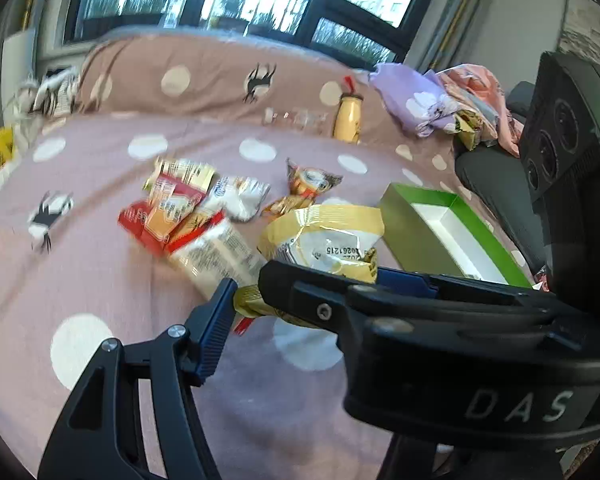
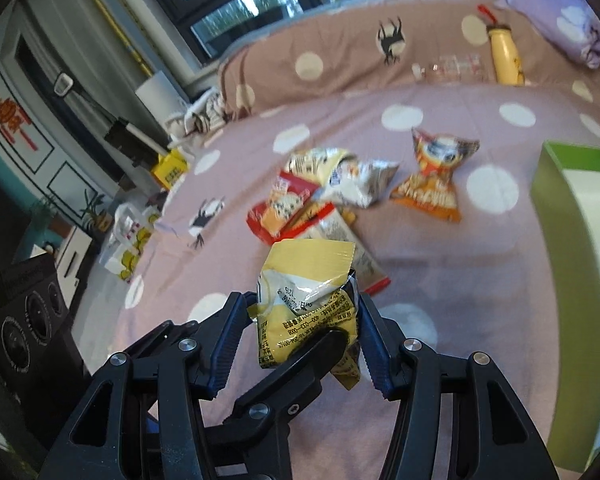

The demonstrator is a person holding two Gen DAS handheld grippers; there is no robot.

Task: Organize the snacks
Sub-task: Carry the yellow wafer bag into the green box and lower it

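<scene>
Two hand-held grippers are on one thing at once: my right hand-held gripper [image 2: 304, 324] is closed on the crinkled yellow-and-white foil snack packet [image 2: 306, 300], its blue ribbed pads pressing the packet's sides, and the packet hangs clear above the mauve bedspread with white polka dots [image 2: 440, 248]. My left hand-held gripper [image 1: 246, 300] has the packet's gold lower corner between its fingers; whether both pads truly press on that corner I cannot tell, since the right gripper's body covers the far finger. Just beside the packet, on my right, lies the open green cardboard box with a white inside [image 1: 440, 220], and I judge that is where the packet belongs. To do this well I would let one gripper carry the load and ease the other off the corner, so the foil is not stretched or torn between them, then swing the packet over the box's near wall and lower it flat before letting go. Left on the bed, well apart from the box, are the heap of red, white and cream wrappers [image 2: 312, 204] and the orange twisted snack bag [image 2: 432, 188].
</scene>
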